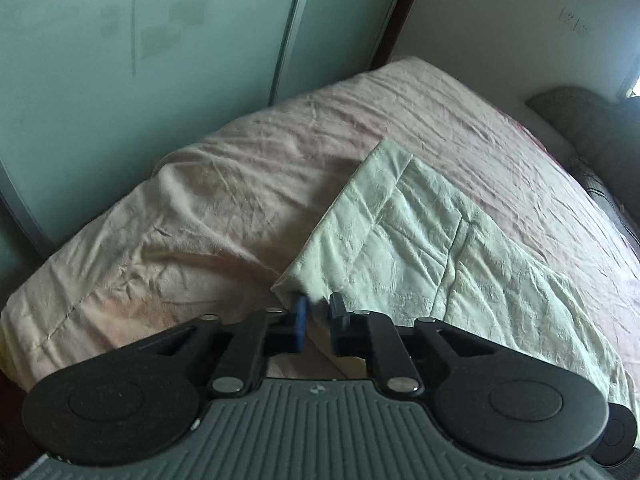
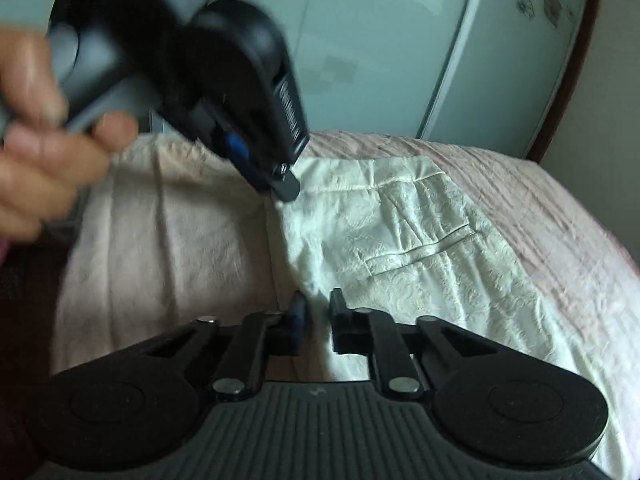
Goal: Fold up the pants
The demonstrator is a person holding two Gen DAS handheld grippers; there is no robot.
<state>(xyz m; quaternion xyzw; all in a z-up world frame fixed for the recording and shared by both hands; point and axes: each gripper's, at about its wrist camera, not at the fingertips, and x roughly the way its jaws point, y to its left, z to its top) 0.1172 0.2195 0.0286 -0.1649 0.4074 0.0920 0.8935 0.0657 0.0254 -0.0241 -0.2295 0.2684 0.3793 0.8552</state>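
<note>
Item: pants (image 1: 432, 232), pale cream with a raised woven pattern, lying folded lengthwise on the bed (image 1: 200, 208). In the right wrist view a slit pocket (image 2: 424, 248) is showing on the upper face. The far end is lying flat on the sheet; the near edge is lifting toward both claws. The lower right part of the garment is running out of both pictures, so its full outline is cut off.

Item: left claw (image 1: 318, 312), black with blue pads. Its jaws are standing close together, pinching the near corner of the pants. The cloth between the fingertips is blurred, and how much of it is gripped is hard to make out. In the right wrist view the same claw (image 2: 280, 188) is coming in from the upper left, its tip touching the pants' left edge; the person's left hand (image 2: 36, 160) holding it is blurred and cut off by the frame.

Item: right claw (image 2: 318, 312), same build. Its jaws are drawn nearly together, with a fold of the pants' near edge caught between them. The fabric there is smeared by motion.

Item: bed, covered in a wrinkled pinkish-beige sheet. Its near corner is hidden behind the claw bodies.

Item: sliding door (image 1: 140, 60), frosted greenish glass, standing behind the bed.

Item: cushion (image 1: 588, 120), dark grey, partly cut off at the right edge of the left wrist view.
</note>
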